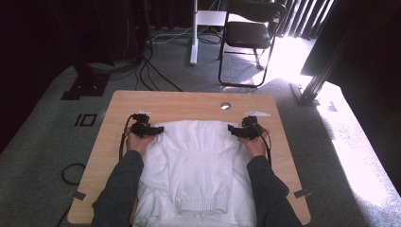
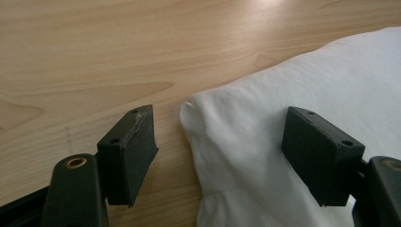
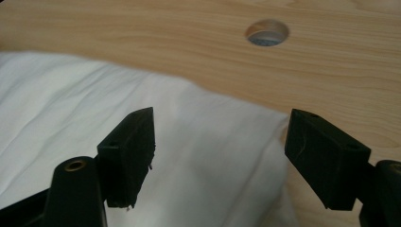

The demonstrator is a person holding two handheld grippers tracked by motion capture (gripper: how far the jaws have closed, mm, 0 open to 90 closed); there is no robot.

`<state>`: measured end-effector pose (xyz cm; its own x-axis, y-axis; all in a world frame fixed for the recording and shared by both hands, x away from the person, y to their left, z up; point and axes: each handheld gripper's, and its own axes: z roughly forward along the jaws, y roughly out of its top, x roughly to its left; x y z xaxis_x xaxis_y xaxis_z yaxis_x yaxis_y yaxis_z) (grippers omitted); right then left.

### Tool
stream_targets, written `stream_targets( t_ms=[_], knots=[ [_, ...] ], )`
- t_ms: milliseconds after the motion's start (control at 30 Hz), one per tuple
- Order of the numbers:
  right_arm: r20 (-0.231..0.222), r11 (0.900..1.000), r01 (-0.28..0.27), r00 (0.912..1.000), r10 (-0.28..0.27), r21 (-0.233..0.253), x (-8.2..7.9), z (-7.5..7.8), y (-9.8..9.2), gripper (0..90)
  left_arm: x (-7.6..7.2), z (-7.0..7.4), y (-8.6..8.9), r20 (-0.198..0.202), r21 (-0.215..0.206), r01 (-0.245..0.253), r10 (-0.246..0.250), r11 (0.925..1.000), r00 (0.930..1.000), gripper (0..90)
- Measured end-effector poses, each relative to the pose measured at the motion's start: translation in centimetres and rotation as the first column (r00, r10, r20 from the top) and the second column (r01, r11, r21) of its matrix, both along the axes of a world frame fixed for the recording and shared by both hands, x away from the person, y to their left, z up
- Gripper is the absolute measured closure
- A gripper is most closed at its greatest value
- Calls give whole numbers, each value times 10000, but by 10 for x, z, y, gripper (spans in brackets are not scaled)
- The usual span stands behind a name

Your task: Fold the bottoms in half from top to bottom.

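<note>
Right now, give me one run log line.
left gripper: open, at garment corner | right gripper: open, over white garment | table

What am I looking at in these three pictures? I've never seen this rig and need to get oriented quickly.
A person sits at a wooden table with a hand-held two-jaw gripper in each hand. The wide picture comes from a camera above, looking down. The other two come from cameras riding on the grippers, looking along their black jaws. A partly folded white garment lies on the table. The left gripper is open, straddling the garment's far left corner; the right gripper is open at the far right corner. Neither holds anything. The round hole is in the tabletop.
</note>
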<state>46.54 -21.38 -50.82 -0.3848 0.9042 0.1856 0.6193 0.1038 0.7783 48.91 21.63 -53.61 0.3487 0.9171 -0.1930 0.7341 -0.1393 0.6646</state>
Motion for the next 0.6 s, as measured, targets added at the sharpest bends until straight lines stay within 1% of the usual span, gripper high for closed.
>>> stream_targets(
  t_ms=[67, 100, 133, 200, 267, 300, 333, 400, 467, 500, 533, 567, 600],
  knots=[
    [-274, 9996, 284, 9992, -285, -18, 11, -4, -2, 220, 3, -3, -2, -182, -115, -67, 65, 9999, 9998, 258],
    [-400, 9994, 351, 9986, -349, 24, 15, -6, -3, 215, 4, -3, -3, -124, -186, -41, 39, 9998, 9999, 249],
    [-581, 9989, 452, 9973, -447, 78, 19, -8, -3, 206, 5, -3, -3, -102, -137, -81, 79, 9999, 9999, 240],
    [-814, 9978, 661, 9945, -658, 11, 25, -15, -5, 206, 6, -4, -4, 33, 16, -135, 135, 9999, 9999, 223],
    [-1271, 9967, 818, 9886, -810, 6, 30, -24, -7, 200, 6, -5, -4, 75, 94, -92, 92, 9999, 9999, 215],
    [-1405, 9961, 880, 9861, -886, -105, 32, -28, -7, 200, 6, -5, -4, 93, 132, -57, 56, 9999, 9999, 213],
    [-1476, 9956, 929, 9846, -934, -98, 33, -31, -8, 200, 5, -5, -4, 63, 160, 36, -37, 9999, 10000, 212],
    [-1611, 9957, 914, 9830, -883, 117, 35, -36, -9, 208, 5, -4, -5, -2, 232, 182, -182, 9996, 9998, 213],
    [-1780, 9962, 775, 9816, -692, 402, 37, -39, -8, 243, 4, -3, -6, -111, 285, 226, -223, 9993, 9997, 217],
    [-1729, 9968, 643, 9834, -551, 482, 38, -39, -8, 285, 4, -2, -7, -160, 368, 271, -265, 9990, 9995, 229],
    [-1762, 9971, 590, 9831, -498, 472, 39, -38, -6, 309, 4, -2, -9, -163, 435, 324, -317, 9985, 9994, 239],
    [-1850, 9974, 563, 9816, -469, 457, 40, -38, -5, 364, 3, -1, -10, -182, 492, 420, -412, 9979, 9990, 269],
    [-1958, 9977, 402, 9802, -286, 550, 42, -37, -5, 463, 2, -1, -10, -228, 451, 537, -527, 9975, 9983, 318]
  ],
)
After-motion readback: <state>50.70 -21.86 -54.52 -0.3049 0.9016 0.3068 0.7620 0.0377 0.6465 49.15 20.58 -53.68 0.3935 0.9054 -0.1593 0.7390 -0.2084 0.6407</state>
